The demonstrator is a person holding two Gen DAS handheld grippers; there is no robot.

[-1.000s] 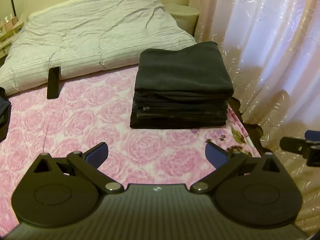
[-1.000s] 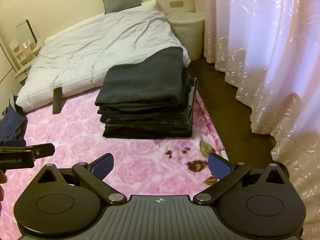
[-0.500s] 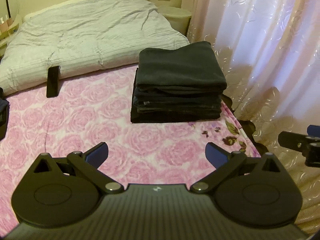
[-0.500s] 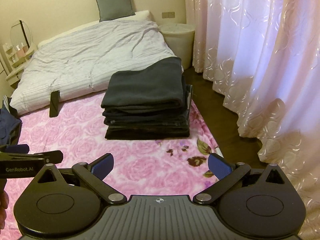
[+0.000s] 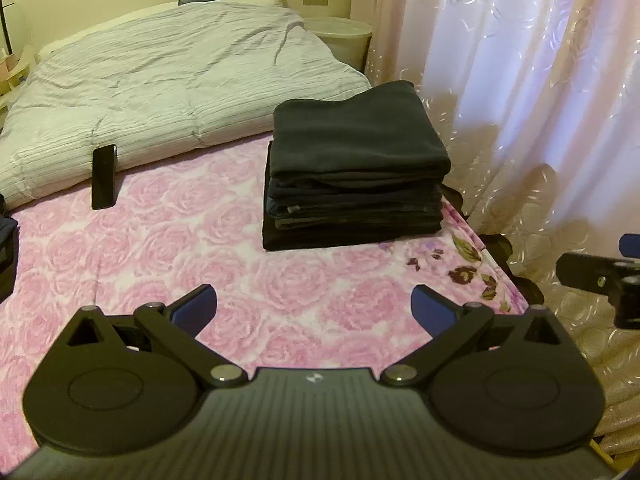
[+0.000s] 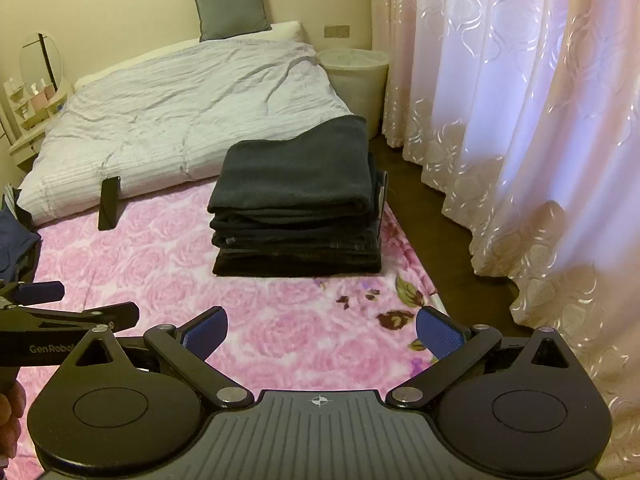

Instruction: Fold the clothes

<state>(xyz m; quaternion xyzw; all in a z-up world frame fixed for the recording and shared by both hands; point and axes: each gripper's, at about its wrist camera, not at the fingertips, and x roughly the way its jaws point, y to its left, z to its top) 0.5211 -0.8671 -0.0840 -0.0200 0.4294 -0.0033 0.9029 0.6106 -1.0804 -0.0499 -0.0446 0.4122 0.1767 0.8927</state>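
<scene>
Left tool point(image 5: 314, 304) and right tool point(image 6: 322, 330) both spread apart, empty, above a pink blanket point(image 5: 168, 248). Stack point(image 5: 354, 176) of folded dark clothes near the bed's right edge, beside a curtain point(image 5: 532, 92). Possibly unfolded navy cloth point(image 6: 16, 240) at far left, mostly cut off. Risk: stack nudged off the edge, or top layer dragged loose by a passing finger. Phone point(image 5: 104, 176) nearby, easily knocked.

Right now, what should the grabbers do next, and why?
Probably swing toward the dark blue clothes at the bed's left edge. Both the left gripper and right gripper are open and empty, and the folded stack already looks tidy.
</scene>
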